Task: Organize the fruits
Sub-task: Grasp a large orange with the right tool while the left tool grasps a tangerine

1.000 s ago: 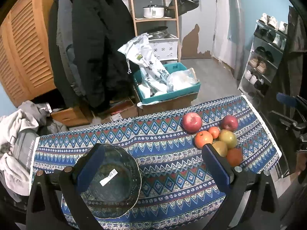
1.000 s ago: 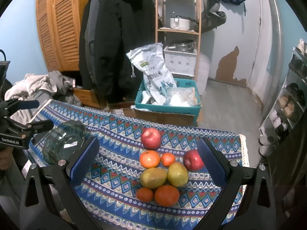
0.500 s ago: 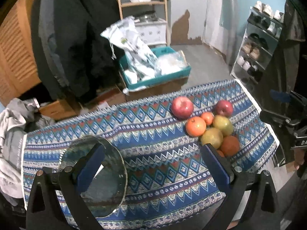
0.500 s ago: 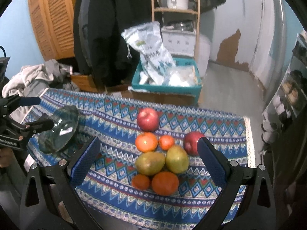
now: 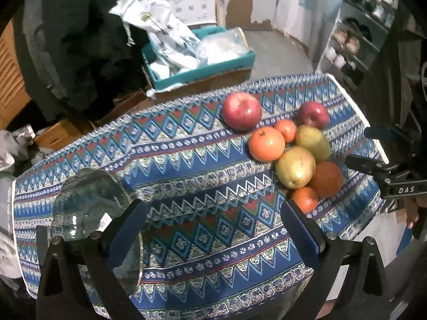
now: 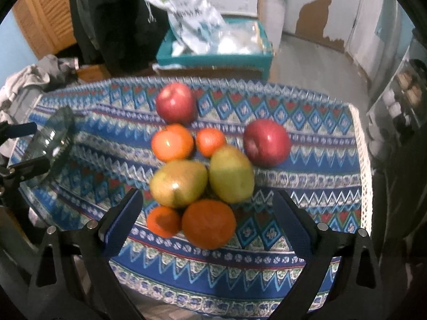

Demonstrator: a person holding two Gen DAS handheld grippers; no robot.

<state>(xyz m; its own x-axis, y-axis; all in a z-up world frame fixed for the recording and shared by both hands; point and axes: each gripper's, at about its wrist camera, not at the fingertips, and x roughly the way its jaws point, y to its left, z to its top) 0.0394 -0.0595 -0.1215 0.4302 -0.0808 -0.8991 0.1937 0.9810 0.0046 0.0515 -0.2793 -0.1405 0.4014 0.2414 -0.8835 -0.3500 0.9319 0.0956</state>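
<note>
A teal crate [image 6: 213, 60] sits on grey floor [image 5: 275, 45] beyond the patterned tablecloth [image 5: 202, 170], shoe shelves [image 5: 357, 34] rightward.

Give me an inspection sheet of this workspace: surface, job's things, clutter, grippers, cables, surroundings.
Surface: table under a patterned cloth.
Job's things: two red apples, two yellow-green pears and four oranges, the biggest nearest the right gripper, all bunched on the cloth; glass bowl at the cloth's left end.
Clutter: nothing seen on the cloth.
Grippers: left gripper open, its left finger over the bowl, contact unclear; right gripper open, holding nothing, the near oranges between its fingers.
Cables: nothing seen.
Surroundings: teal crate of bags, dark coat, shoe shelf.
</note>
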